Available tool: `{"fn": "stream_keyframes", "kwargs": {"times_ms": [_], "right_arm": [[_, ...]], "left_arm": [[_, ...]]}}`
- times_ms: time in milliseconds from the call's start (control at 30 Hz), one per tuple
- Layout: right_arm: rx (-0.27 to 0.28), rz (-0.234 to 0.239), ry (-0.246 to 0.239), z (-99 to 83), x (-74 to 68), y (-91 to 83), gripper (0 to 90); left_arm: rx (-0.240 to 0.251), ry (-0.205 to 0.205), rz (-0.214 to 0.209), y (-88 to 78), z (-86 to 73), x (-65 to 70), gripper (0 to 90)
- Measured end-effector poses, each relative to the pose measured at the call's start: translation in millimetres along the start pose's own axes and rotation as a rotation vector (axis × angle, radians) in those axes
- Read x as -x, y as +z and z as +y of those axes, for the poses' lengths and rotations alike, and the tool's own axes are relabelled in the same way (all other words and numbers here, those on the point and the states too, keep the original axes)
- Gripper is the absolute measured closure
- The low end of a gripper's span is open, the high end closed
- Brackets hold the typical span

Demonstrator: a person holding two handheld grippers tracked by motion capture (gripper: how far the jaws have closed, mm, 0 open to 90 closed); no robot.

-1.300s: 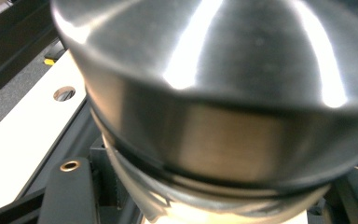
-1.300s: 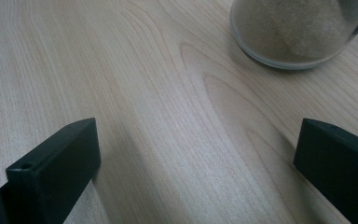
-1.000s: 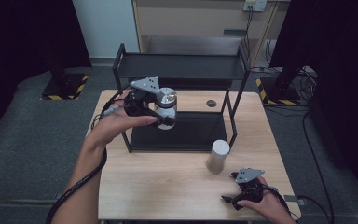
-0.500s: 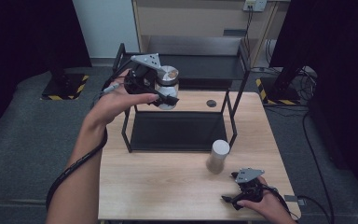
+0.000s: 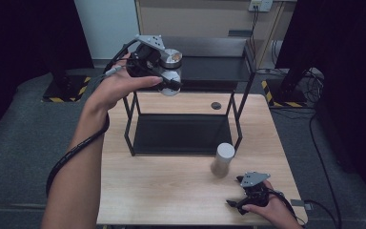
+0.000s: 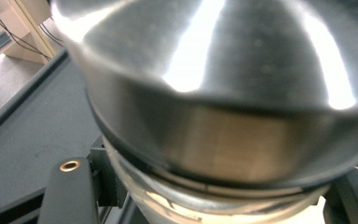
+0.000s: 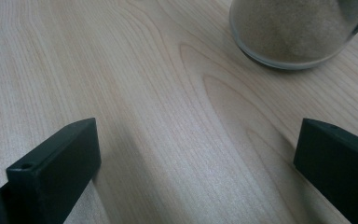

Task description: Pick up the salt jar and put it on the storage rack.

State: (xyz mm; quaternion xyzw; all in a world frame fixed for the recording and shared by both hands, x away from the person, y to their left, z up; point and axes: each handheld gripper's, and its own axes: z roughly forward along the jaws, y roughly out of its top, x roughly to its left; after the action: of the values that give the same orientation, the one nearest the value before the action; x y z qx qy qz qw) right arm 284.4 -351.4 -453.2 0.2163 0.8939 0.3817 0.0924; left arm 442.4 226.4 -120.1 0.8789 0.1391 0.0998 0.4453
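Your left gripper [image 5: 167, 82] is clamped on a glass jar with a shiny metal lid [image 5: 171, 59], holding it in the air at the top shelf of the black metal rack [image 5: 238, 114], toward its left end. Your right gripper [image 5: 240, 202] rests on the light wooden table [image 5: 171, 191] at the near right, jaws spread wide with nothing between them, near a sand-filled glass jar with a grey lid [image 5: 222, 160].

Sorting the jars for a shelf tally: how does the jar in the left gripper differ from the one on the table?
The held jar is up at the rack's top shelf, clamped in the left gripper; the table jar stands free on the table. The held jar tilts; the table jar stands upright. Both have silver lids.
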Motion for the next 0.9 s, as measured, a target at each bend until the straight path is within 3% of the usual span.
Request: {"fn": "stream_keyframes", "kwargs": {"times_ms": [200,500,900], "right_arm": [[-0.001,0.000,0.001,0.2,0.0,-0.1,1.3],[-0.001,0.000,0.000,0.2,0.0,-0.1,1.4],[-0.001,0.000,0.000,0.2,0.0,-0.1,1.4]], "left_arm": [[-0.008,-0.001,0.015,0.2,6.6,-6.1,30.0],[0.007,-0.029,0.028,5.7,3.1,-19.0,30.0],[0.013,-0.101,0.122,13.8,7.6,-15.3,30.0]]}}
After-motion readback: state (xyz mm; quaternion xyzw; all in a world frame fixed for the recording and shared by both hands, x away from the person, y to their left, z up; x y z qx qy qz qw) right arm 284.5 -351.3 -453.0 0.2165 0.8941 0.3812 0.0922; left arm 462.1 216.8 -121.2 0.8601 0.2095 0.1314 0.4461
